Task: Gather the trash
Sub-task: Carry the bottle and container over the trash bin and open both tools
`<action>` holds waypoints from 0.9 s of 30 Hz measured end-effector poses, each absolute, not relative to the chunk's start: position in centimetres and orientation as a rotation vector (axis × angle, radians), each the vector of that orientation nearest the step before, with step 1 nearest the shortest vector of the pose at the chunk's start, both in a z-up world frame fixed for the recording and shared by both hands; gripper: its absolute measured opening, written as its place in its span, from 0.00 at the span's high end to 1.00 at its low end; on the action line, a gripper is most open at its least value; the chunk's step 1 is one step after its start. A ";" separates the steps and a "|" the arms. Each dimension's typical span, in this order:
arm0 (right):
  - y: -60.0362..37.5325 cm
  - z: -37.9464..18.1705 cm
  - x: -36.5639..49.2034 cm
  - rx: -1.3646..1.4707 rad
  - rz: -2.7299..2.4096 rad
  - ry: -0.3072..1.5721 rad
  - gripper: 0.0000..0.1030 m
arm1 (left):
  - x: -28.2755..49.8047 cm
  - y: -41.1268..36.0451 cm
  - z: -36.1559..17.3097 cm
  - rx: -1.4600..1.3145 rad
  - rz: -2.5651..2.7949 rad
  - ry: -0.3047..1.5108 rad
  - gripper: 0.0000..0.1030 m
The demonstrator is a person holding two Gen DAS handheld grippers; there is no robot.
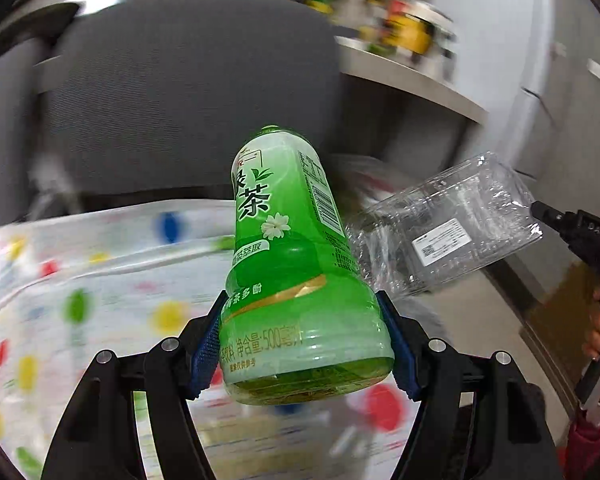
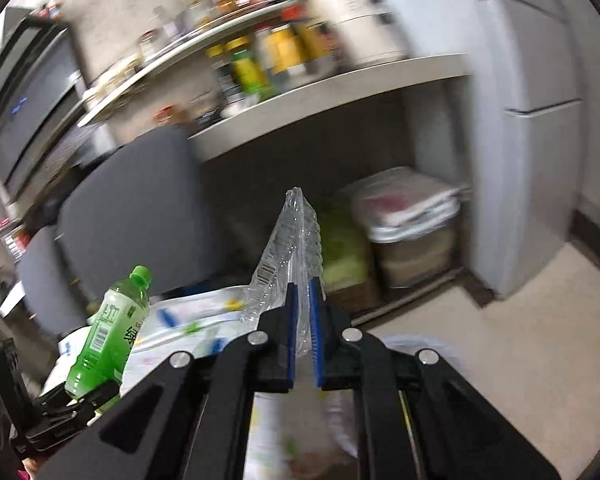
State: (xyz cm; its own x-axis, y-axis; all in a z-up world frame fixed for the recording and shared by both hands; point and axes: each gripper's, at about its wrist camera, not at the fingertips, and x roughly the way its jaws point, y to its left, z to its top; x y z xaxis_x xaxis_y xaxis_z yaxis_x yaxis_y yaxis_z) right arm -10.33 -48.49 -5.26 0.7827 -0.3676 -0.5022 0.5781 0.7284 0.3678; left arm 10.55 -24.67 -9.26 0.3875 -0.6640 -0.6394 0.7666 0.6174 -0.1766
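My left gripper is shut on a green tea bottle, gripping its base, with the cap end pointing away. The bottle also shows in the right wrist view, held above the table. My right gripper is shut on a clear plastic clamshell box, which sticks up edge-on between the blue pads. In the left wrist view the box hangs to the right of the bottle, with the right gripper holding its far edge.
A table with a polka-dot cloth lies below both grippers. A grey chair stands behind it. A lined trash bin sits under a counter shelf crowded with bottles. A white cabinet is at right.
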 end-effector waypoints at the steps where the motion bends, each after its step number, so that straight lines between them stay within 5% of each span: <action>1: -49.3 -5.7 -11.4 0.539 -0.566 0.420 0.93 | 9.9 -26.2 -9.4 0.163 -0.948 0.739 0.32; 12: -55.4 -15.2 -12.3 0.607 -0.684 0.611 0.93 | 5.3 -35.6 -12.4 0.297 -1.059 0.787 0.32; 15: -56.2 -18.6 -10.9 0.663 -0.654 0.688 0.71 | 5.6 -36.2 -13.0 0.315 -1.051 0.804 0.32; 27: -55.8 -15.9 -15.6 0.598 -0.682 0.612 0.68 | 2.1 -41.7 -15.1 0.408 -1.159 0.818 0.33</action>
State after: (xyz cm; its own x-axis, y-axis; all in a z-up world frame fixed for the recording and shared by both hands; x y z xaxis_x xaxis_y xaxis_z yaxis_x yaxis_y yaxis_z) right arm -15.58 -55.80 -15.94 0.6200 -0.3883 -0.6818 0.7196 0.6277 0.2969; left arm 2.10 -41.68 -15.09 0.1636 -0.6428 -0.7484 0.9204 0.3724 -0.1187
